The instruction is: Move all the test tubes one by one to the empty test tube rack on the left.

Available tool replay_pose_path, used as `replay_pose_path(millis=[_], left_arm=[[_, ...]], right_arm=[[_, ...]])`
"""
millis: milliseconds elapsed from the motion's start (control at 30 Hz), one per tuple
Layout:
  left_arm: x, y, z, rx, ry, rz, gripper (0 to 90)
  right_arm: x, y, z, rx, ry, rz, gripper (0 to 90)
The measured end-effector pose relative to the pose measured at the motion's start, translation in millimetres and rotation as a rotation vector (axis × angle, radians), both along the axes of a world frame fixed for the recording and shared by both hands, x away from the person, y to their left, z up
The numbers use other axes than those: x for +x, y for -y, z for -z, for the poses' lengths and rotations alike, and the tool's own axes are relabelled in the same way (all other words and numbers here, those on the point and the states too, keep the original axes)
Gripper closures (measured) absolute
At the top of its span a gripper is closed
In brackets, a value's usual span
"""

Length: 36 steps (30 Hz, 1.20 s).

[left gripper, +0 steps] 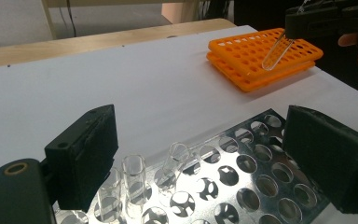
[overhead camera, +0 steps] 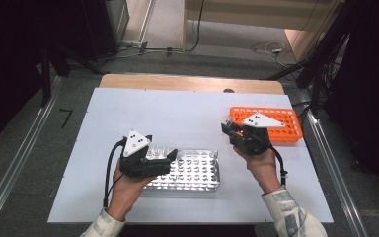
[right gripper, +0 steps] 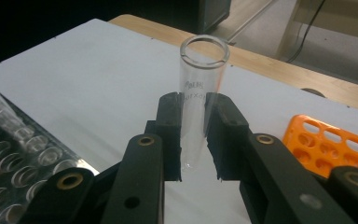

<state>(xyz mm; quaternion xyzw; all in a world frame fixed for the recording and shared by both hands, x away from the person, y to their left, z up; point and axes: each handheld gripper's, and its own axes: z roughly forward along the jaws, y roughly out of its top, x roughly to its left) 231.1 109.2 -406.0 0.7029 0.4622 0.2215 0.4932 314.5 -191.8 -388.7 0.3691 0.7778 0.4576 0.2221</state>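
Firmly, the right hand-held gripper (right gripper: pixel 193 135) pinches a clear glass tube (right gripper: pixel 199 100); the left hand-held gripper (left gripper: pixel 200 158) gapes empty.

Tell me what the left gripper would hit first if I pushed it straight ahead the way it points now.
Probably the clear tubes standing in the metal rack: they sit just ahead, between the left gripper's open jaws. Beyond them lies bare white board. Depth is hard to judge, and a slightly higher line might pass over the tube rims.

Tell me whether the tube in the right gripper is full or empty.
Empty: the test tube clamped by the right gripper is clear glass with nothing inside.
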Motion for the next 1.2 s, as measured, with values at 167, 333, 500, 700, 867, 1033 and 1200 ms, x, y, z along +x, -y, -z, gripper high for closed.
replay_pose_path(millis=[167,333,500,700,867,1033,1200], left_arm=[[-0.4,-0.1,-0.3,0.0,0.002,0.001,10.4],[-1.0,0.1,-0.7,-0.005,0.004,0.002,10.3],[-1.8,0.5,-1.3,-0.004,0.006,0.003,10.3],[-2.2,1.3,-1.6,-0.006,0.007,0.007,10.4],[-2.7,1.7,-2.1,-0.006,0.009,0.009,10.4],[-3.6,1.8,-3.1,-0.01,0.012,0.01,10.4],[-4.9,1.7,-5.1,-0.016,0.018,0.012,10.5]], right_arm=[[-6.5,-8.0,-1.6,0.003,0.002,-0.033,73.0],[-11.9,-14.1,-2.3,0.006,0.003,-0.058,73.0],[-16.3,-18.4,-1.2,0.014,-0.001,-0.078,73.0],[-20.6,-24.2,1.7,0.01,-0.011,-0.1,73.0],[-24.0,-29.1,5.2,0.008,-0.019,-0.119,73.0],[-27.6,-34.3,6.8,0.01,-0.023,-0.139,73.0],[-31.7,-39.7,8.0,0.012,-0.028,-0.16,73.0]])
